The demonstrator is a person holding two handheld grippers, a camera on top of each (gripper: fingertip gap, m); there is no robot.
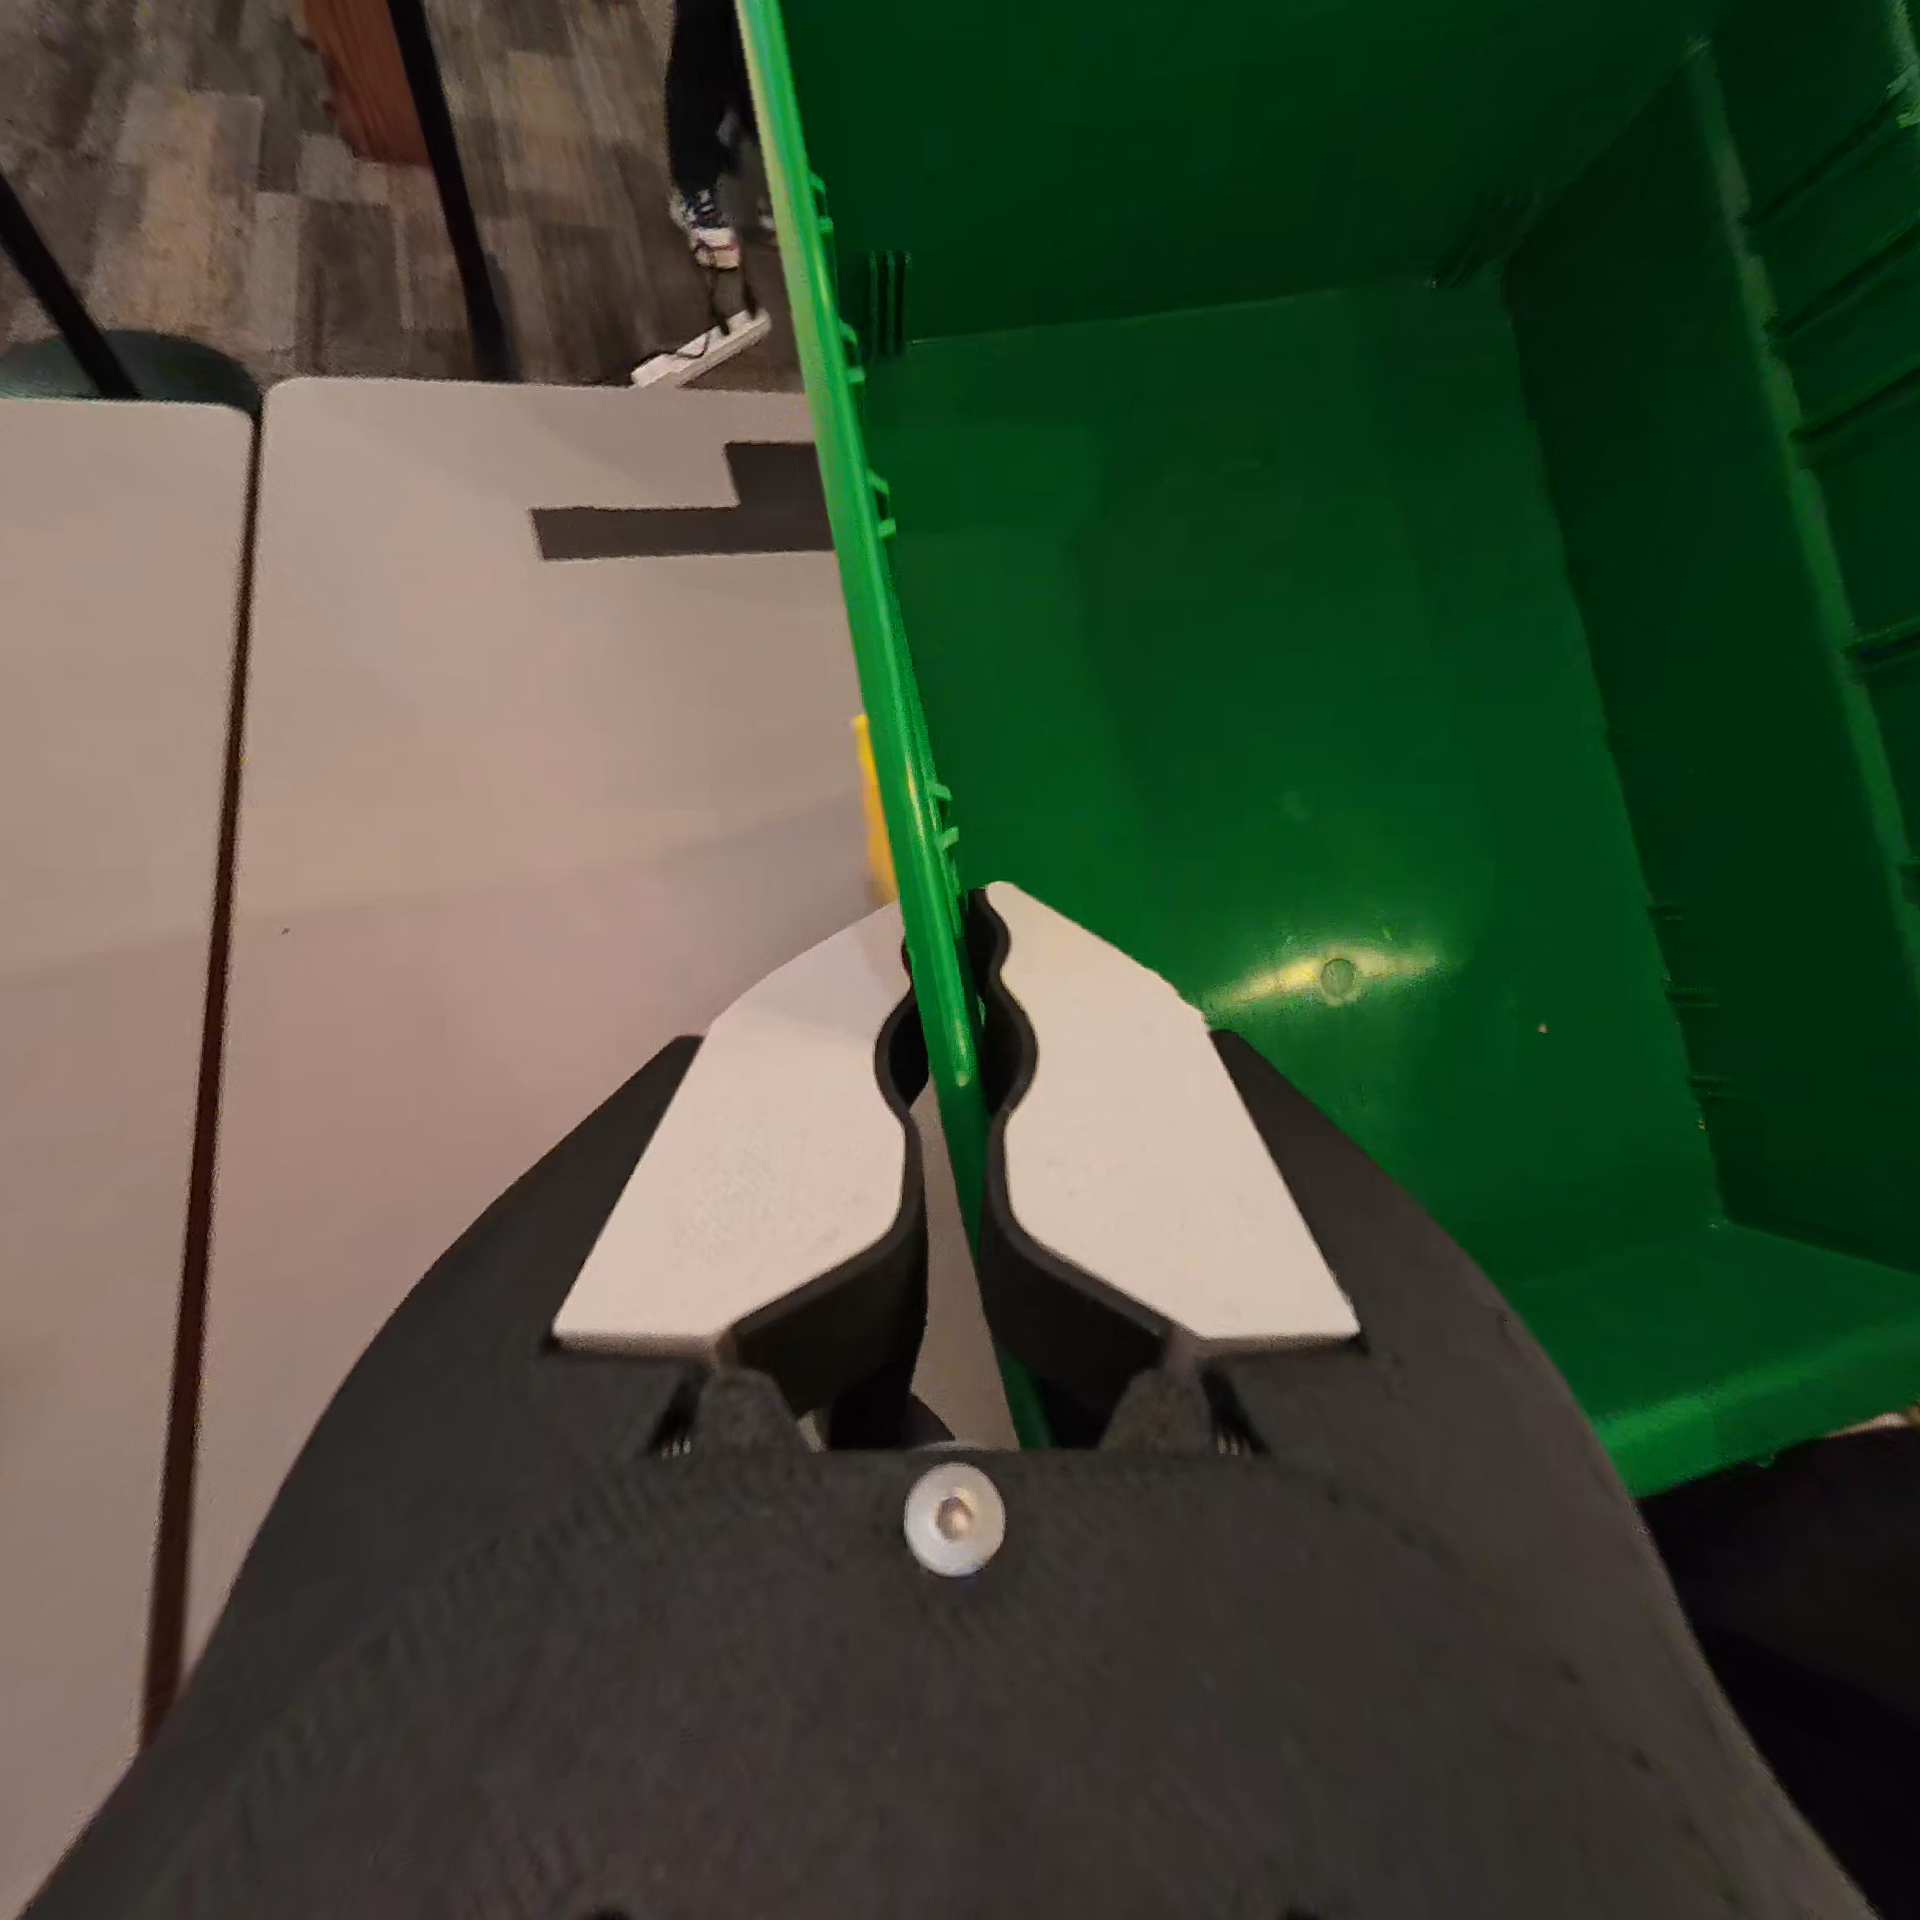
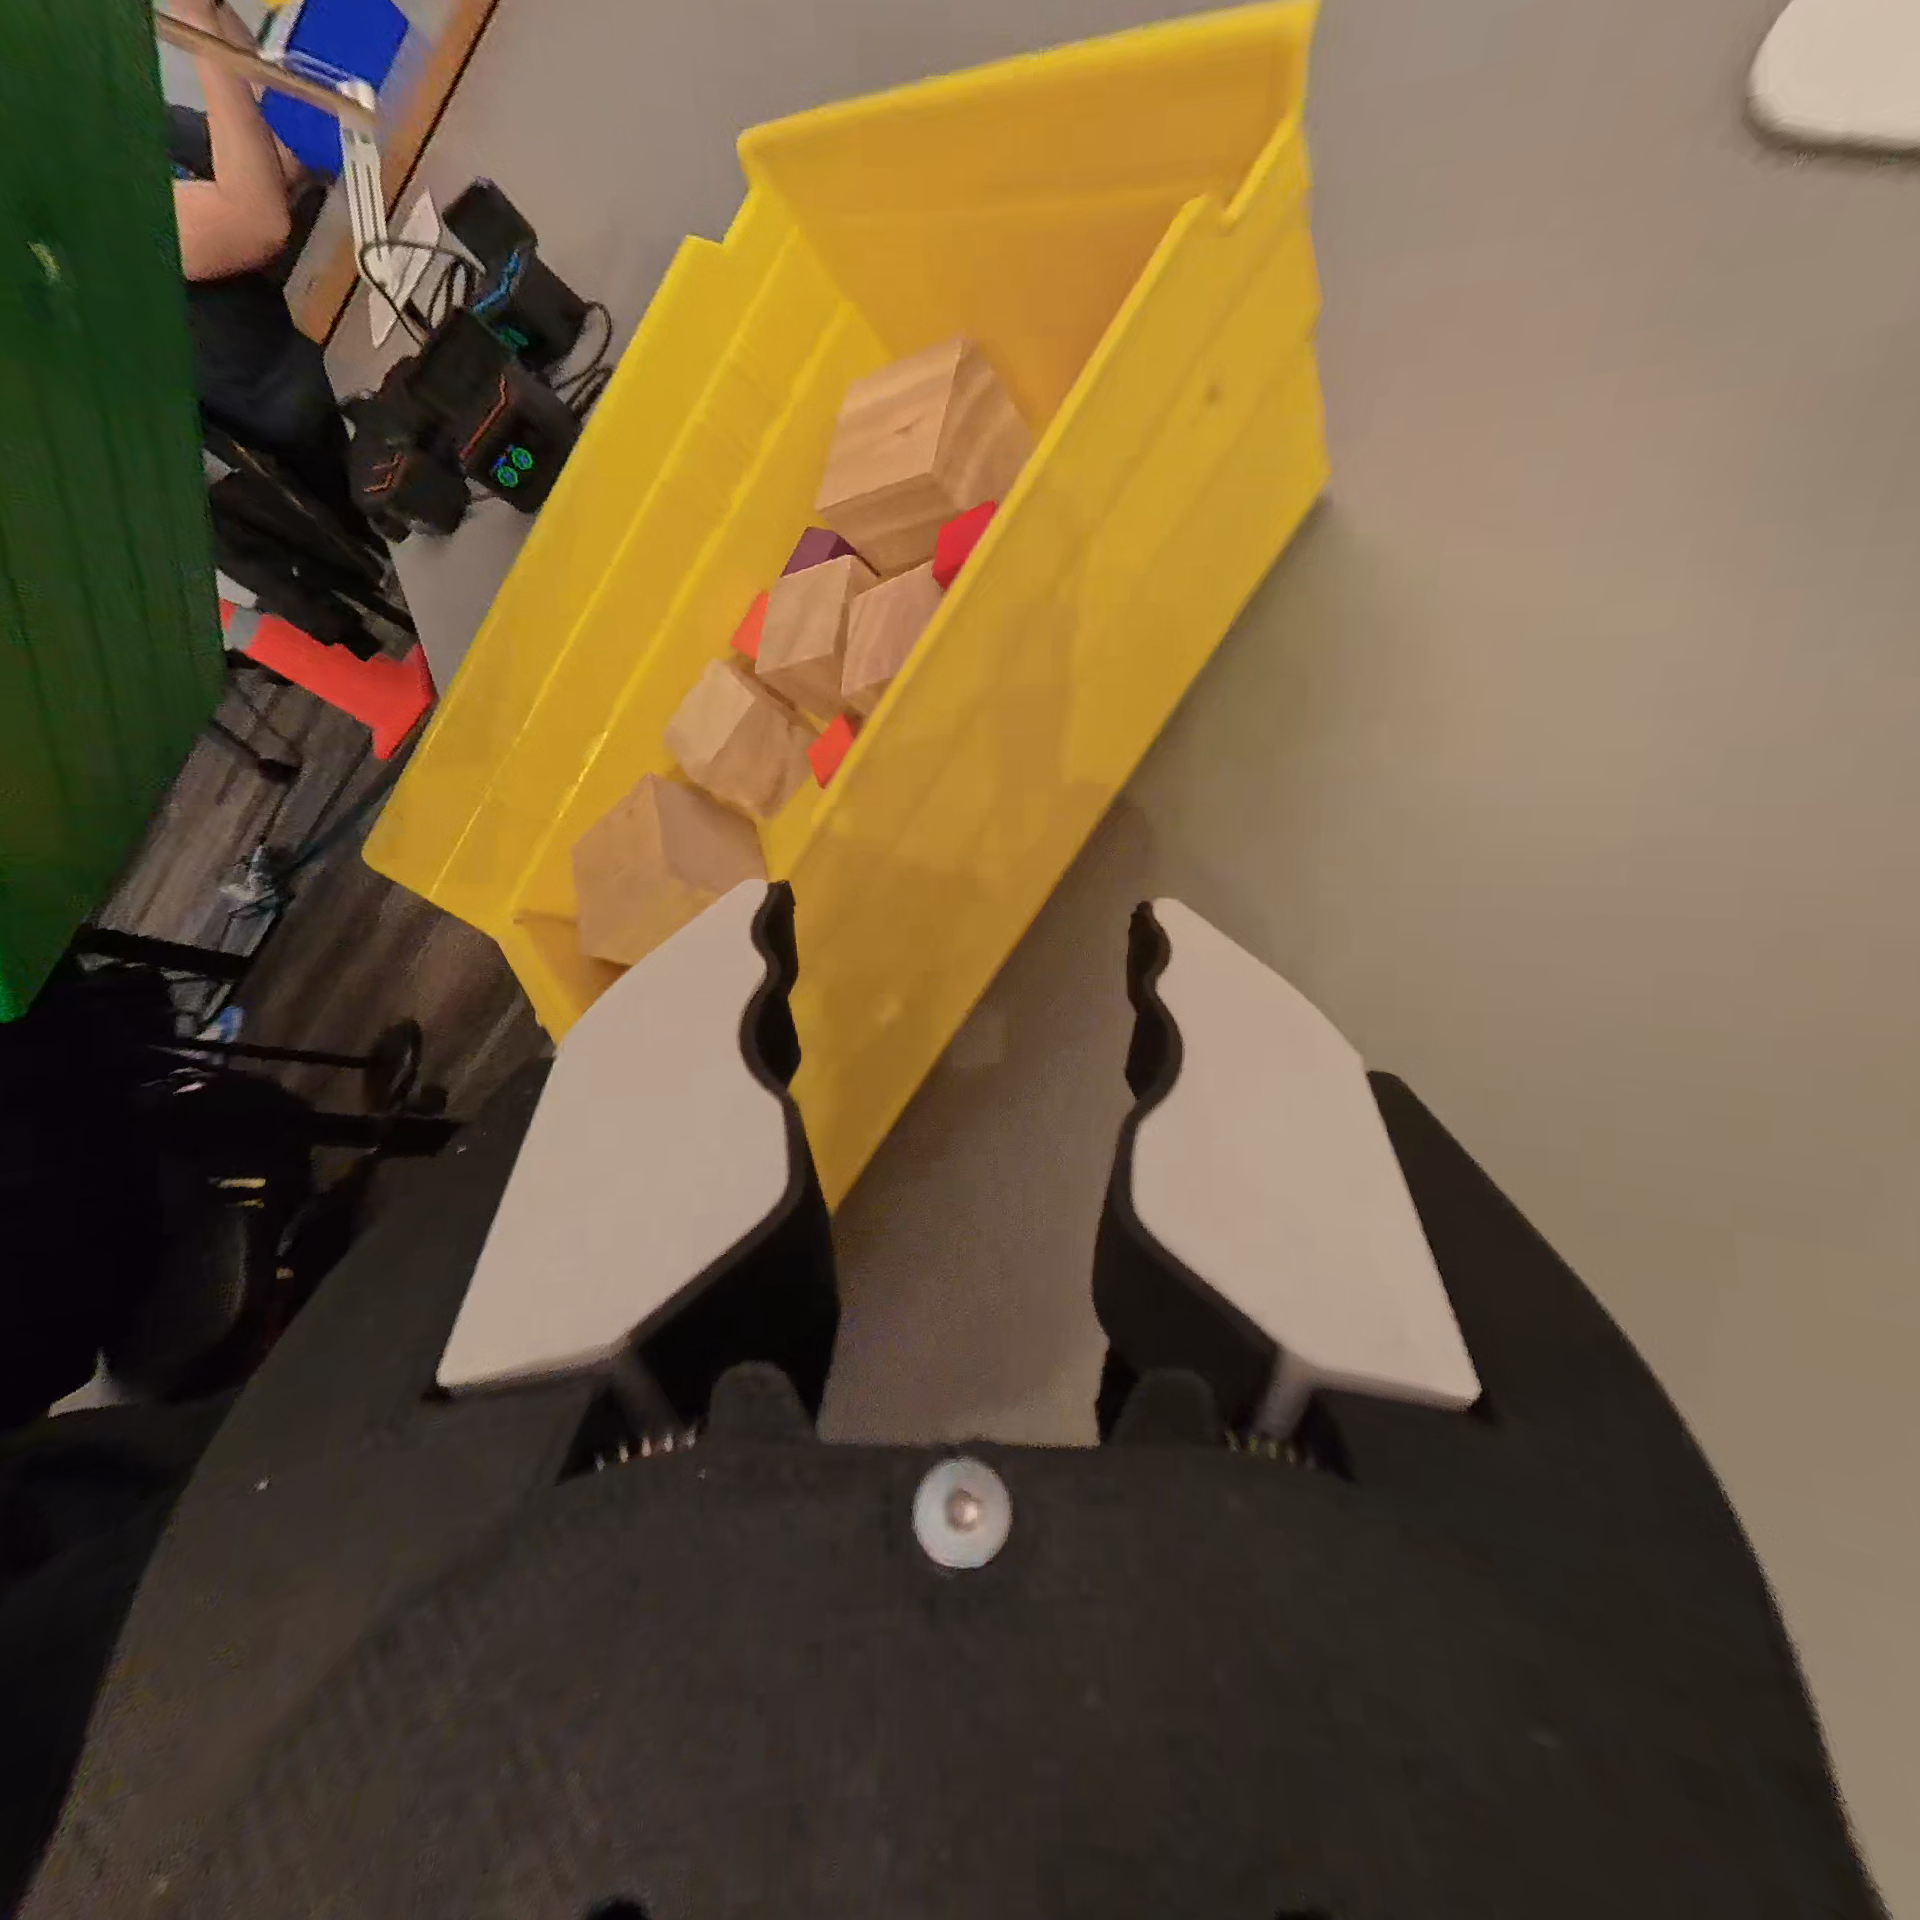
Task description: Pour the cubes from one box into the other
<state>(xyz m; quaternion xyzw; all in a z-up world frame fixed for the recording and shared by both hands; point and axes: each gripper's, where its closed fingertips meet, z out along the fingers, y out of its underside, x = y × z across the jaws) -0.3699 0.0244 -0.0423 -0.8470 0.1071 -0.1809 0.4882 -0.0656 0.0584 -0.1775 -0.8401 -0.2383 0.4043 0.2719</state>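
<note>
The cubes (image 2: 831, 665) lie in the yellow box (image 2: 1091, 727), ahead of your right gripper (image 2: 961, 904), whose fingers stand spread and hold nothing, one tip beside the box's near wall. Your left gripper (image 1: 951, 914) pinches the green box (image 1: 1299, 675) wall; no cubes show inside.

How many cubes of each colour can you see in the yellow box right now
In the yellow box, counting only what shows:
Plain wooden cubes: 5
Red or orange cubes: 3
Purple cubes: 1
Total: 9
More may be hidden underneath. The green box, gripped by the left gripper, looks empty.
</note>
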